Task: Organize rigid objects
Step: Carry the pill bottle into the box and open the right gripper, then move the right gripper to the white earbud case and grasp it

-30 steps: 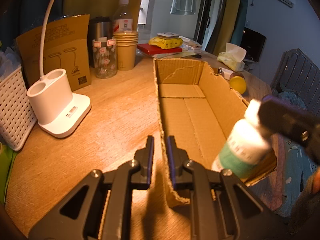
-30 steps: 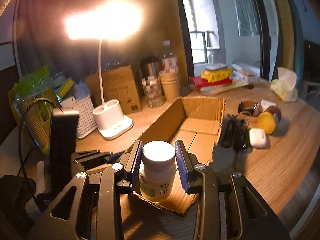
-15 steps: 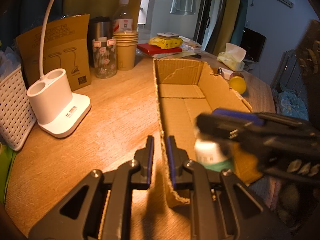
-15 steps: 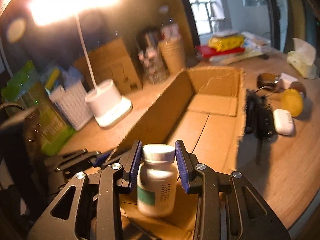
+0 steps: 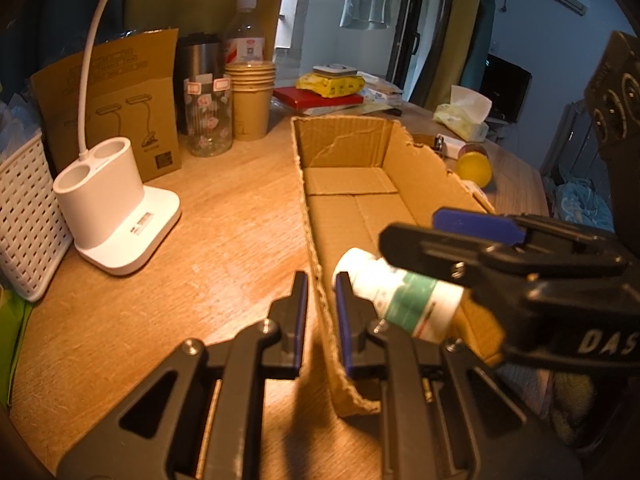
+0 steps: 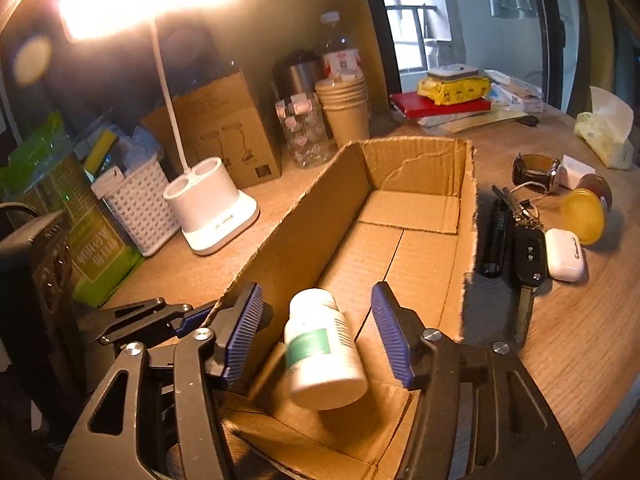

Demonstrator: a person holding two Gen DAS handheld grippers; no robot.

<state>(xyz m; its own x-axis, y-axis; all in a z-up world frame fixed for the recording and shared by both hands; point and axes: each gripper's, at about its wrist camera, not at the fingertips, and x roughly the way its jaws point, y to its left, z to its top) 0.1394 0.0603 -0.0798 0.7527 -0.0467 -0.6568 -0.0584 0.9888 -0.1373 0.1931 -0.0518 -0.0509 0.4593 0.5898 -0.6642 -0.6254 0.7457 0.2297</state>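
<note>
A long open cardboard box (image 6: 304, 240) lies on the wooden table. My left gripper (image 5: 320, 284) is shut on the box's near left wall (image 5: 316, 240); it also shows at lower left in the right wrist view (image 6: 192, 316). My right gripper (image 6: 318, 292) hangs over the box's near end, its jaws opening. Between them sits a white pill bottle (image 6: 320, 352) with a green label, tilted and blurred, free of both blue pads. In the left wrist view the bottle (image 5: 400, 292) leans with its cap toward my left gripper, partly hidden below the right gripper (image 5: 408, 226).
Right of the box lie a black stick (image 6: 496, 236), car keys (image 6: 528, 256), a white earbud case (image 6: 564, 254), a yellow-lidded jar (image 6: 584, 216) and a watch (image 6: 534, 168). A lamp base (image 5: 116, 216), white basket (image 5: 24, 216), glass jar (image 5: 208, 120) and paper cups (image 5: 250, 104) stand to the left.
My right gripper carried the bottle from the box's right side down over its near end, then spread its jaws. The bottle has left the pads and tips over. My left gripper has not moved.
</note>
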